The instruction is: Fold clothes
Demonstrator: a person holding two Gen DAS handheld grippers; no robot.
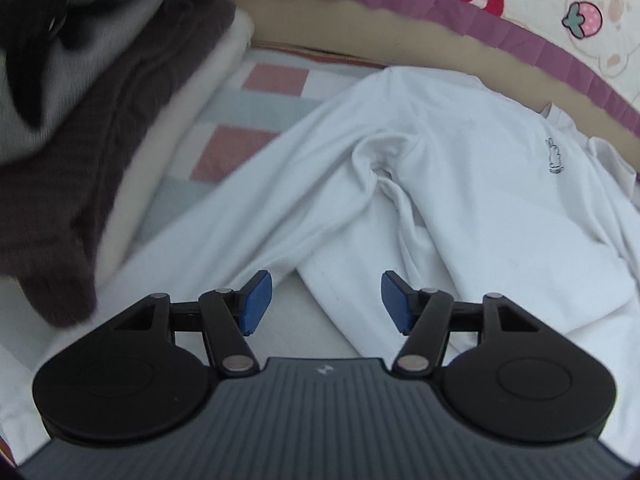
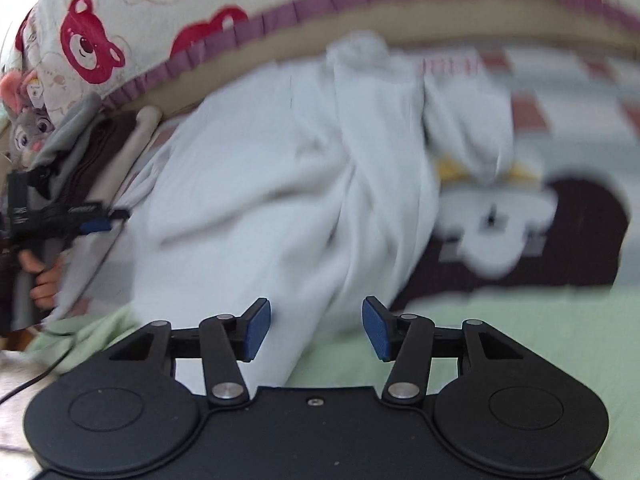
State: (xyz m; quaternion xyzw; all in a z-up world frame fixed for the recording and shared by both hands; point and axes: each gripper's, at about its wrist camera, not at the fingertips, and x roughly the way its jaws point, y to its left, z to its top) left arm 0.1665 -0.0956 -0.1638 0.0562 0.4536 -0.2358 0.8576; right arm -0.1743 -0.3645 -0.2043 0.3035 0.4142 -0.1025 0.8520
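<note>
One white long-sleeved top is lying crumpled on the checked bed sheet, one sleeve trailing toward the folded stack of at least three garments on the left of the left wrist view. The left gripper is hanging over the top's lower edge, its two blue pads parted and gripping nothing. The right gripper is likewise standing apart-jawed and empty above the white cloth, beside one dark printed garment. A hand is holding the left gripper's handle.
</note>
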